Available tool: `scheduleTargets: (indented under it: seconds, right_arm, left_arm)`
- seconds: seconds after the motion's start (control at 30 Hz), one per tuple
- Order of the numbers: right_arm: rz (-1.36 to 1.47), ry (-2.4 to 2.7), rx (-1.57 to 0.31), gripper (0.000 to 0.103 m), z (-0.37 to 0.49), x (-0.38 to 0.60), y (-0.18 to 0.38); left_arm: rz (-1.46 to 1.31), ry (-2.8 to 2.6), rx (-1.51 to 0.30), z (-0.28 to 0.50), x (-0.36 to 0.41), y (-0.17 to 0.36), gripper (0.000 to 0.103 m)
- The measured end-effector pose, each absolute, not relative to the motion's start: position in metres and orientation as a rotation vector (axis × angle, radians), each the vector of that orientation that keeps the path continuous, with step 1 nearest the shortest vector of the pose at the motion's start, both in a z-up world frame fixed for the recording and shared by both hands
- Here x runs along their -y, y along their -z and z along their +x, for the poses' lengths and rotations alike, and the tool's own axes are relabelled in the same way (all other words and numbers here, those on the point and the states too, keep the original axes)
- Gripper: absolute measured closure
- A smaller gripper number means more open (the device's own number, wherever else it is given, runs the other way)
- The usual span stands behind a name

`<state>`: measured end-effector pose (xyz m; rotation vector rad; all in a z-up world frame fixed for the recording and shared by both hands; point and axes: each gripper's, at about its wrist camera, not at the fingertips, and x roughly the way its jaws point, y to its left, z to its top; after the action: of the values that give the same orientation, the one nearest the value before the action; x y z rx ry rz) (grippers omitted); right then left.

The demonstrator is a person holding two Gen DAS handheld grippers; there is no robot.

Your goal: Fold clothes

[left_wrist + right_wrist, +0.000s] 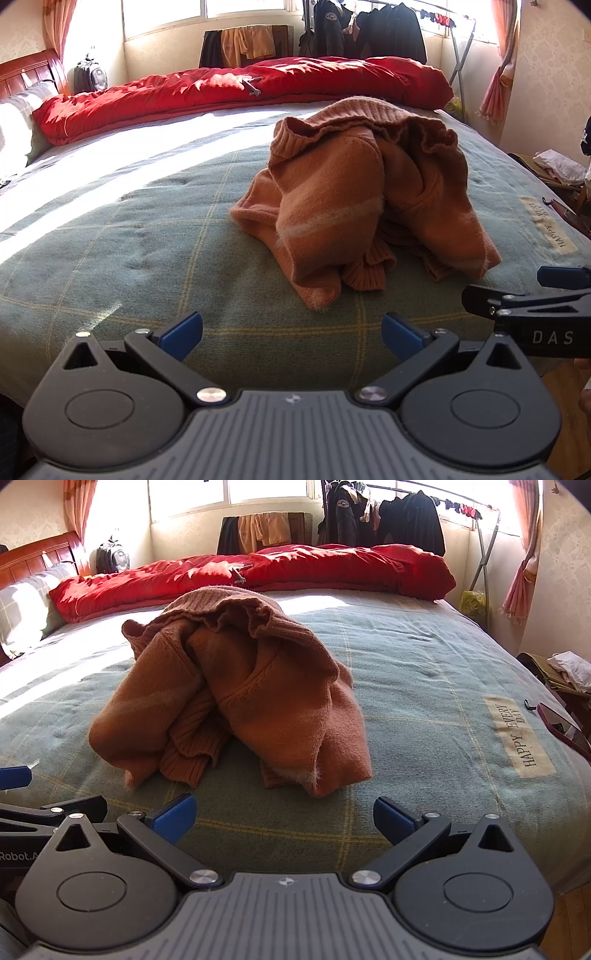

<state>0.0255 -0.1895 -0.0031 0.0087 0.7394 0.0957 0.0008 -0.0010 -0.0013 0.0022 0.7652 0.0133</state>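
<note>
- Orange knit sweater (354, 206) lies crumpled on our green plaid bed cover (147, 236), at twelve o'clock.
- Our left gripper (291, 334) and right gripper (284, 812) gape, empty.
- At three o'clock, a label (519, 736) reads "HAPPY EVERY DAY".

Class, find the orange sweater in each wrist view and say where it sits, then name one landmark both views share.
Left wrist view: the sweater lies crumpled right of centre on the bed, beyond the open left gripper.
Right wrist view: the sweater lies left of centre, beyond the open right gripper.
Shared landmark: the red quilt behind the sweater.
</note>
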Motion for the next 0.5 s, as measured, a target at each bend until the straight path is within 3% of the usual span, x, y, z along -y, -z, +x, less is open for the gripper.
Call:
scheduleTargets:
  seconds: [0.5]
  right_arm:
    - [-0.001, -0.095, -0.748, 0.000, 0.0296, 0.1867, 0.0051]
  left_arm:
    - [0.001, -0.017, -0.771, 0.0037, -0.0004, 0.0036, 0.000]
